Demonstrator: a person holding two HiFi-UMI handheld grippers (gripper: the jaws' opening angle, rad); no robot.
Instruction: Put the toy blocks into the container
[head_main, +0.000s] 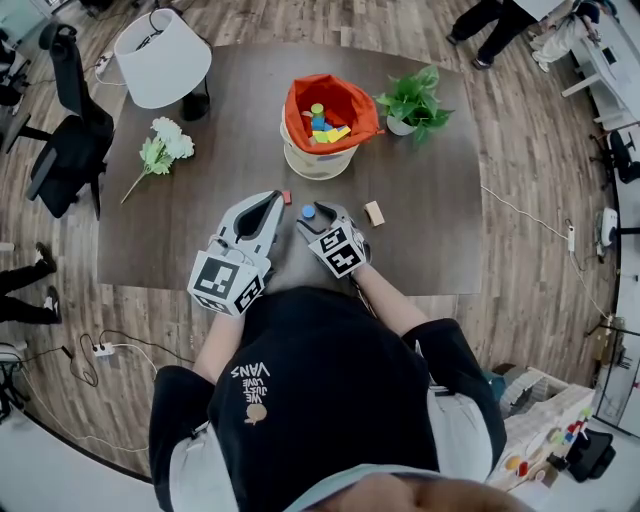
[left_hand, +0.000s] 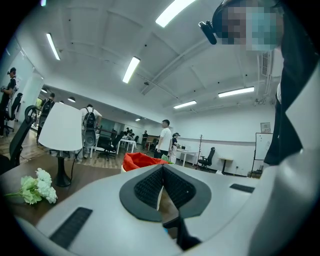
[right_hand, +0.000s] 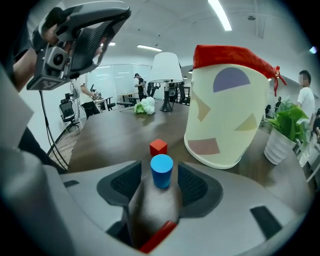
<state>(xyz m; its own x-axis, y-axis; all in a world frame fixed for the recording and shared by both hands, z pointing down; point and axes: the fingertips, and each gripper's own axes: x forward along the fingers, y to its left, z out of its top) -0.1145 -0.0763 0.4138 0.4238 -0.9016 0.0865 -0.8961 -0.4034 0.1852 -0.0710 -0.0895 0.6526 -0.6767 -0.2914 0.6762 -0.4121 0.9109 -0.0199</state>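
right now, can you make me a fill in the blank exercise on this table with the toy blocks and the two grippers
1. The right gripper has its jaws apart around an upright ____ toy cylinder block.
2. Just beyond that, on the dark brown table, sits a small ____ toy cube.
3. The tan wooden block lies on the person's ____ side of the right gripper.
4. The left gripper, its jaws together, holds ____.

Missing words: blue; red; right; nothing

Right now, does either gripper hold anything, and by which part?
Nothing is held. The right gripper has its fingers apart around the upright blue cylinder, not touching it; the left gripper is shut on nothing.
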